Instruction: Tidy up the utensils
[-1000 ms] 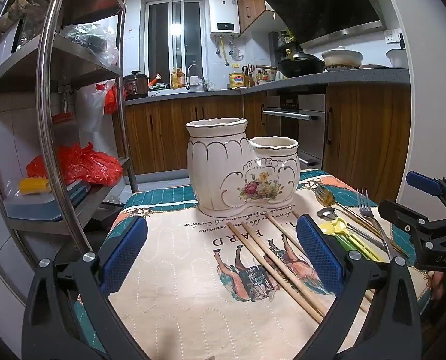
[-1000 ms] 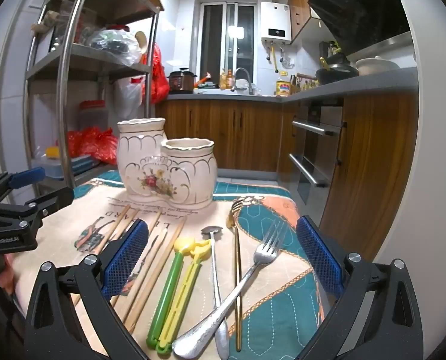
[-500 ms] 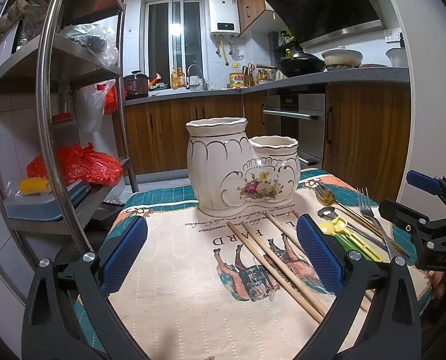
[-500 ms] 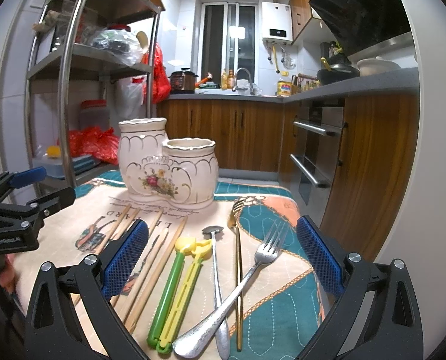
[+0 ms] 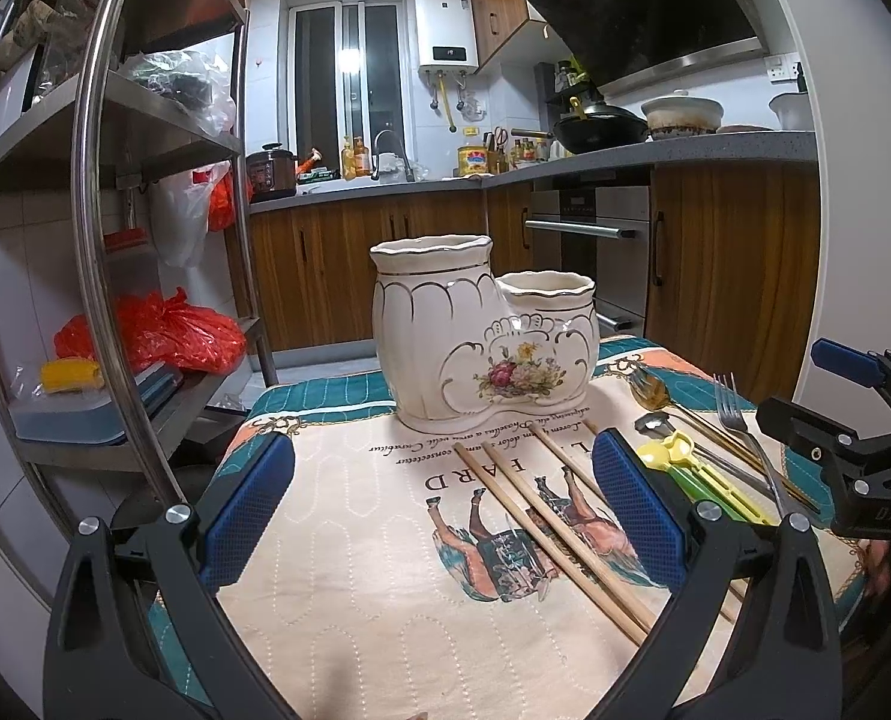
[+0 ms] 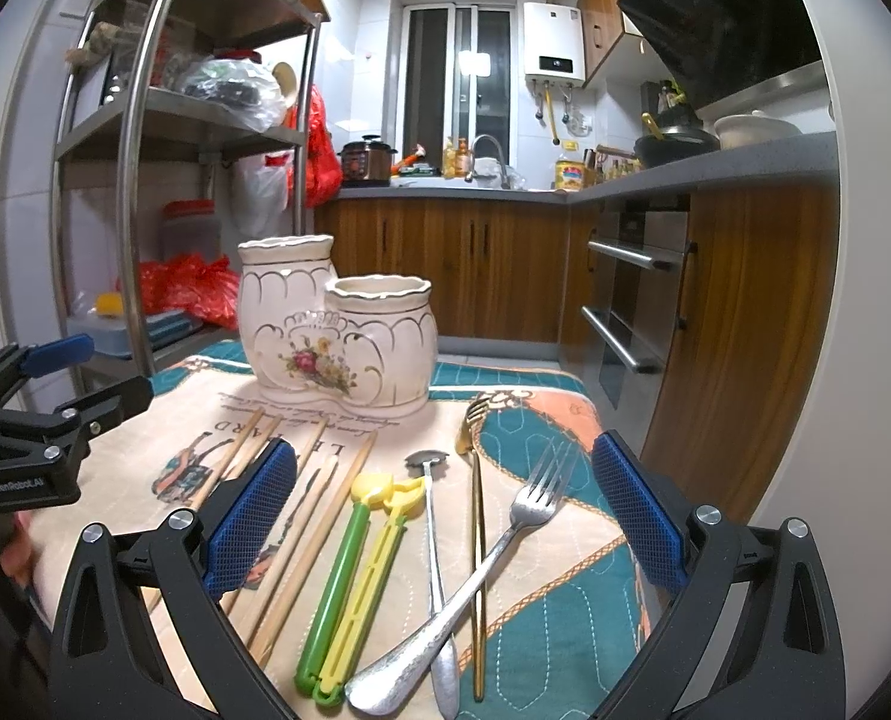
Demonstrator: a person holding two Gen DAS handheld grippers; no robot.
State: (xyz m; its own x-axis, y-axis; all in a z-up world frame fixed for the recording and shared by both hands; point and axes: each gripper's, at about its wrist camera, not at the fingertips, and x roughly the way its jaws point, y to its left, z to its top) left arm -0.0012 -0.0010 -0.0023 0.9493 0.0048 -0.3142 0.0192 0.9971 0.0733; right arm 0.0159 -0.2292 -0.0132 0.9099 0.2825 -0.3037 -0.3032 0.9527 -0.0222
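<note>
The right gripper (image 6: 442,516) hung wide open and empty over the silver fork (image 6: 508,531), gold spoon (image 6: 477,540) and green-and-yellow clips (image 6: 355,576). At its ten o'clock lay the wooden chopsticks (image 6: 301,546); at eleven stood the ceramic holder (image 6: 334,333). The left gripper (image 5: 445,507) was equally spread, holding nothing, above the printed cloth (image 5: 373,552).

Bare cloth (image 5: 349,552) left of chopsticks (image 5: 541,516)
</note>
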